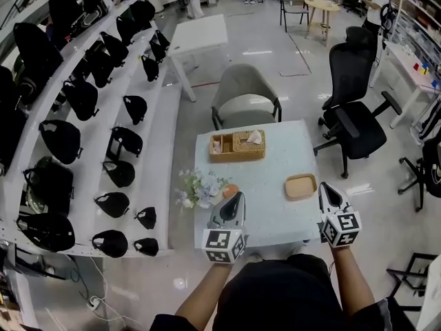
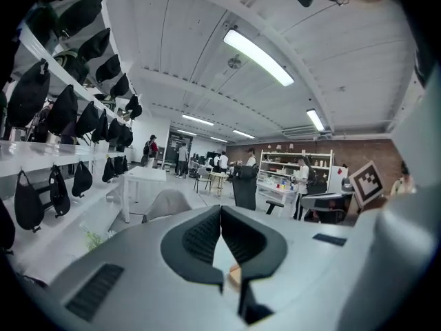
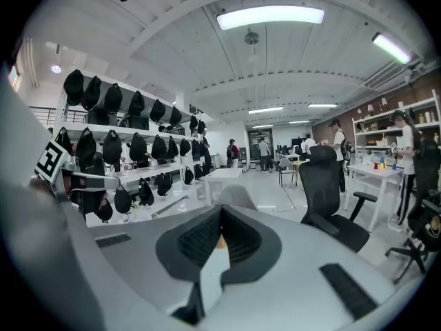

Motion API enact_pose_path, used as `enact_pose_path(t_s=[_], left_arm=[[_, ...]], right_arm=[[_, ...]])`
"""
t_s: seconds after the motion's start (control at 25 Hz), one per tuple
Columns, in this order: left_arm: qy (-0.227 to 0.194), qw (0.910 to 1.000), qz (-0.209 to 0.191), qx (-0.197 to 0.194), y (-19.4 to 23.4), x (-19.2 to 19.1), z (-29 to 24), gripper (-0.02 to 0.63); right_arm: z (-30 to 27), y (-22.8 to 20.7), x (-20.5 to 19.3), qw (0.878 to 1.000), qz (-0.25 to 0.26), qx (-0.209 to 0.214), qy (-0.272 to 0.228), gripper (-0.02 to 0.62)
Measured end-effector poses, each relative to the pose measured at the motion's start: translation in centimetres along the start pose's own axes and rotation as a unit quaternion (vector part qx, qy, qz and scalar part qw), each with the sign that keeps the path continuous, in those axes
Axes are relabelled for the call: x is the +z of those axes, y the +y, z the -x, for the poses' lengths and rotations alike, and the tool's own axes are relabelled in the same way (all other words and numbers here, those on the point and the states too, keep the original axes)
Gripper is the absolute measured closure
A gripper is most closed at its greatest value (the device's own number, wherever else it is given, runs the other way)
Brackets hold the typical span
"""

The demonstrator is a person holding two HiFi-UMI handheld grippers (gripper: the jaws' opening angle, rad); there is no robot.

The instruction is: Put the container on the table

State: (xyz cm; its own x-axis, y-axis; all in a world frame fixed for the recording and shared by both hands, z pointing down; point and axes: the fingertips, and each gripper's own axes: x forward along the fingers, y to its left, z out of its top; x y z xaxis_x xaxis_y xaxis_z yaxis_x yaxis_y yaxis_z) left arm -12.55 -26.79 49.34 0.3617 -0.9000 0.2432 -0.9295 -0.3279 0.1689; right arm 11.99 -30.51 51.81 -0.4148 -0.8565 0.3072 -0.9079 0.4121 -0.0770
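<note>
Left gripper and right gripper hang over the table's near edge, jaws closed on nothing. Woven container sits at the far edge. Placement looks complete, so any retreat should clear the flowers.

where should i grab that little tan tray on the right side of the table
Probably take the tray by its raised rim at the near right edge, one jaw inside and one outside, coming down from above with the right gripper, which is closest. It lies flat, shallow and open-topped, so the rim is the only part to pinch.
</note>
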Motion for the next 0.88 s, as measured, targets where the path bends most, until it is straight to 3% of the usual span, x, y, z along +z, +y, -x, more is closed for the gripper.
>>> enact_pose_path(t_s=[0.88], left_arm=[[-0.021, 0.9993, 0.023, -0.02, 0.4, 0.3, 2.6, 0.597]], right_arm=[[2.0, 0.3, 0.8, 0.999, 0.046, -0.022, -0.014, 0.598]])
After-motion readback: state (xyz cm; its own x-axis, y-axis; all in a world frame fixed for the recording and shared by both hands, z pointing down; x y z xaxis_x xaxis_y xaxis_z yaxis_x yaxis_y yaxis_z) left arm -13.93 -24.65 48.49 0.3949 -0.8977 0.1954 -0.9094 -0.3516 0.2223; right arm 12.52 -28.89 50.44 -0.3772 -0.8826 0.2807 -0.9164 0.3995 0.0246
